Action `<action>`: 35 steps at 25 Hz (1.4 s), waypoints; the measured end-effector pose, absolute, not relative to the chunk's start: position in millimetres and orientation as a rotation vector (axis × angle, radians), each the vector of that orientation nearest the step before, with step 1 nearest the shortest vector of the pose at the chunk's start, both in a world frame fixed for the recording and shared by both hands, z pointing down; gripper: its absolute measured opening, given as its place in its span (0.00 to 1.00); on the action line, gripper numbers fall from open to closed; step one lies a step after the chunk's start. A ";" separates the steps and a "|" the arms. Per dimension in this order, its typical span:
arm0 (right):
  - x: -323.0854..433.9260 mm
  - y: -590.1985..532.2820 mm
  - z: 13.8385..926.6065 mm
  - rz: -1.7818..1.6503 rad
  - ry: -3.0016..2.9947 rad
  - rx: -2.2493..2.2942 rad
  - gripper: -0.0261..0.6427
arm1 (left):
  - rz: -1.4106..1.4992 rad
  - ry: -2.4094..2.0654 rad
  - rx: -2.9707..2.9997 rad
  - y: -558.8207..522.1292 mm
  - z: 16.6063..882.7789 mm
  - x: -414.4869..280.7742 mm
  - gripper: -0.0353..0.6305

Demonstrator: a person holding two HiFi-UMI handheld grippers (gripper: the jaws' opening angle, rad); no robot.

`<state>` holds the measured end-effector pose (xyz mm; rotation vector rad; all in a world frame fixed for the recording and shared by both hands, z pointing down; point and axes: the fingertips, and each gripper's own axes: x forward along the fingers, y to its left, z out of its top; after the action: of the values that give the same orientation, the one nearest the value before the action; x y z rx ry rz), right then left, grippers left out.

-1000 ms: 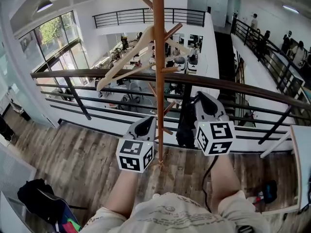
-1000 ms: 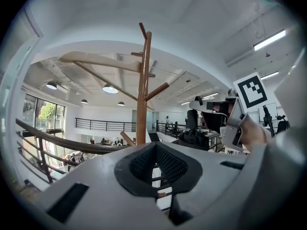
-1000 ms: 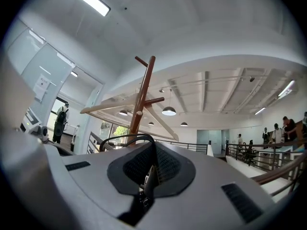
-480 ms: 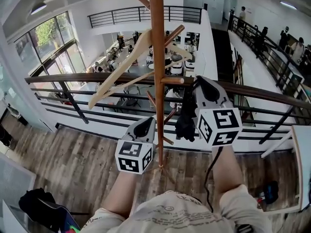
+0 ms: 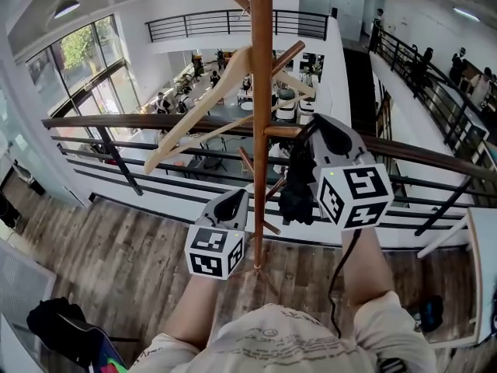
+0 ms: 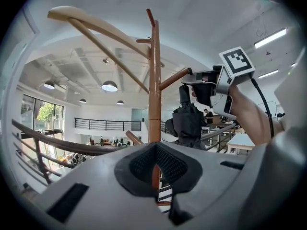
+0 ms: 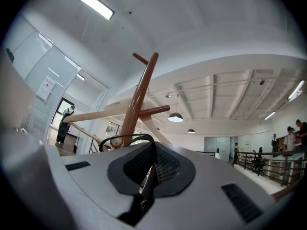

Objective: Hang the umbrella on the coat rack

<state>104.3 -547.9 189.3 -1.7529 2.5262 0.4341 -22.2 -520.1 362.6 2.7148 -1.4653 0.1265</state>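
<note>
The wooden coat rack (image 5: 260, 92) rises straight ahead, with a pale wooden hanger (image 5: 198, 111) on an upper peg. My right gripper (image 5: 311, 134) is raised beside the pole, shut on the strap of a folded black umbrella (image 5: 295, 185) that hangs under it. In the right gripper view the strap loop (image 7: 127, 139) arcs just past the jaws of my right gripper (image 7: 153, 164), by a peg's round tip (image 7: 116, 142); whether it is over the peg I cannot tell. My left gripper (image 5: 233, 202) is lower, left of the pole, shut on nothing. The left gripper view shows the umbrella (image 6: 188, 123).
A dark metal railing (image 5: 116, 123) runs behind the rack, with an open atrium below. A black bag (image 5: 54, 321) lies on the wood floor at the lower left. A white table edge (image 5: 477, 247) is at the right. People stand far off by the right railing.
My right gripper has risen with the umbrella and moved closer to the rack's pegs. The left gripper has stayed about where it was.
</note>
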 end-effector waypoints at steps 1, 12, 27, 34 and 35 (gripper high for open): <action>103.0 -548.6 190.6 0.437 2.532 -1.754 0.05 | 0.124 -1.467 2.712 -520.0 363.5 -23.1 0.06; 83.4 -560.7 203.6 0.497 2.584 -1.829 0.05 | 0.114 -1.446 2.706 -515.5 371.7 -34.9 0.06; 64.4 -567.2 226.0 0.641 2.610 -1.939 0.05 | 0.121 -1.464 2.684 -505.5 383.6 -56.0 0.06; 51.3 -564.4 233.4 0.668 2.611 -1.970 0.05 | 0.126 -1.474 2.667 -504.1 386.8 -71.7 0.06; 49.6 -564.7 236.5 0.664 2.614 -1.975 0.05 | 0.126 -1.475 2.666 -503.5 387.8 -74.4 0.06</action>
<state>49.6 -564.7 236.5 -1.9749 2.6138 0.6640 -74.4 -503.5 387.8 2.6659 -1.4750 0.1264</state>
